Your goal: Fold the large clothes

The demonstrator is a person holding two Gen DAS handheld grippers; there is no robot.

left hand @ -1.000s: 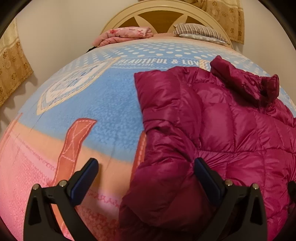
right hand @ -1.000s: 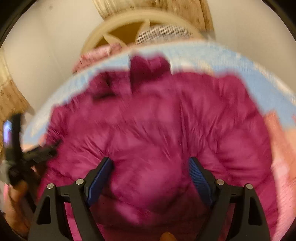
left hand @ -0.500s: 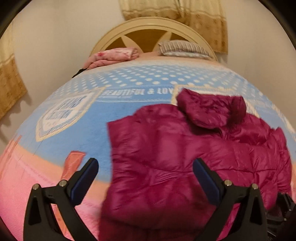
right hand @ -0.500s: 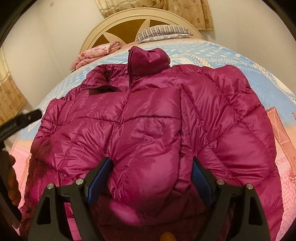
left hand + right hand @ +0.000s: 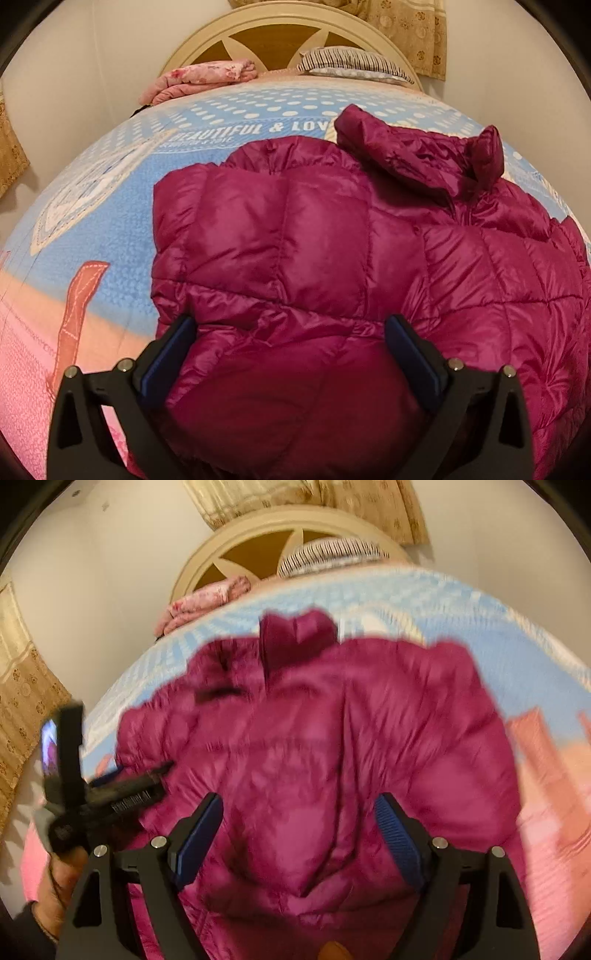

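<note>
A magenta quilted puffer jacket (image 5: 332, 251) lies spread on the bed, collar toward the headboard; it also shows, blurred, in the right wrist view (image 5: 325, 738). My left gripper (image 5: 290, 339) is open, its jaws wide apart over the jacket's lower left part, with puffy fabric bulging between them. My right gripper (image 5: 297, 816) is open too, low over the jacket's hem. The left gripper and the hand holding it show at the left of the right wrist view (image 5: 110, 794), at the jacket's left edge.
The bed has a blue, pink and orange printed blanket (image 5: 103, 206). A folded pink cloth (image 5: 199, 79) and a striped pillow (image 5: 351, 62) lie by the cream headboard (image 5: 284, 35). Walls and gold curtains (image 5: 26, 701) surround the bed.
The left gripper has come right and down, so jacket fabric now fills the space between its jaws. The right gripper pulled back and is moving; its view is blurred.
</note>
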